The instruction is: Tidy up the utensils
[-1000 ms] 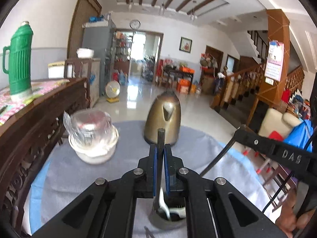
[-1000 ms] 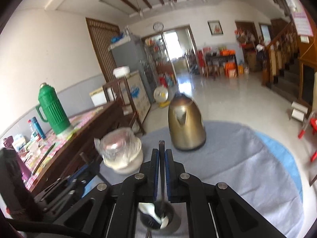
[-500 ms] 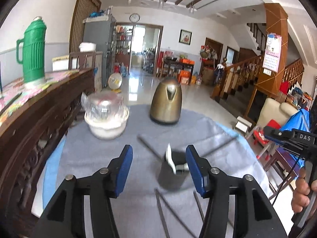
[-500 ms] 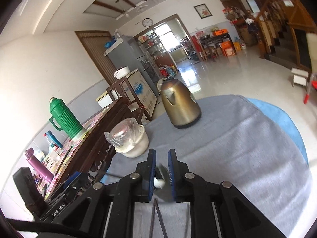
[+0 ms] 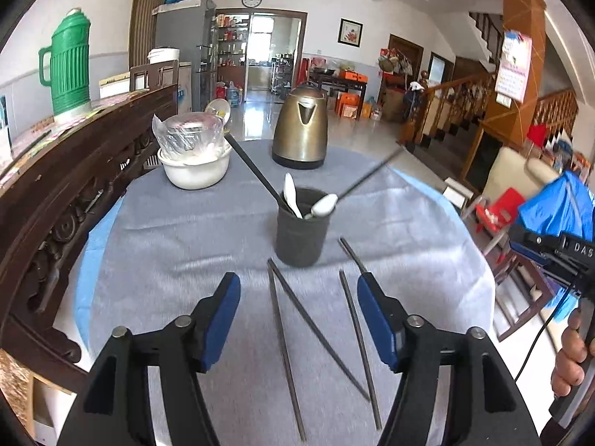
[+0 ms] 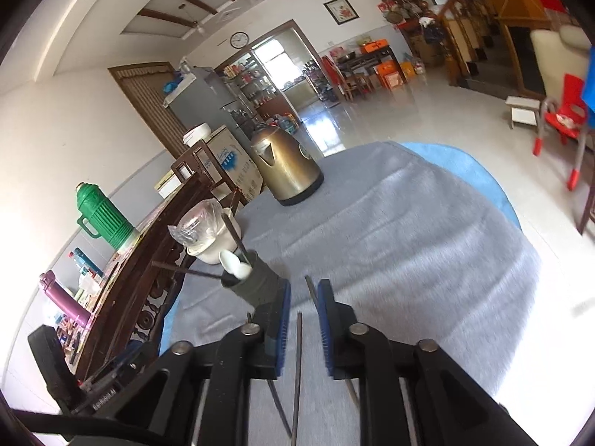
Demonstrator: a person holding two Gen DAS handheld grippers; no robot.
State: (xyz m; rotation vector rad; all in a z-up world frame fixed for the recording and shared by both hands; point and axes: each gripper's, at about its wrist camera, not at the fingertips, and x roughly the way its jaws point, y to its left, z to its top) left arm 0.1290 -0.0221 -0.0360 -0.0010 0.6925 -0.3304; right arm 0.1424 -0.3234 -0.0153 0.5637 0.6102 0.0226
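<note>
A dark utensil cup [image 5: 302, 227] stands on the grey cloth and holds white spoons [image 5: 290, 194] and two long dark-handled utensils that lean out left and right. It also shows in the right wrist view [image 6: 256, 282]. Several dark chopsticks [image 5: 316, 330] lie flat on the cloth in front of the cup. My left gripper [image 5: 299, 319] is open and empty, just above the chopsticks. My right gripper [image 6: 302, 329] is partly open and empty, over one chopstick [image 6: 297, 356], with the cup at its left finger.
A bronze kettle [image 5: 302, 126] stands behind the cup. A white bowl with a plastic-wrapped jar [image 5: 195, 156] is at the back left. A dark wooden sideboard [image 5: 67, 171] with a green thermos [image 5: 70, 70] runs along the left. Red chairs stand at the right.
Both grippers let go of the long utensils, which now stand in the cup. Both opened and pulled back from the cup; the left gripper opened wide.
</note>
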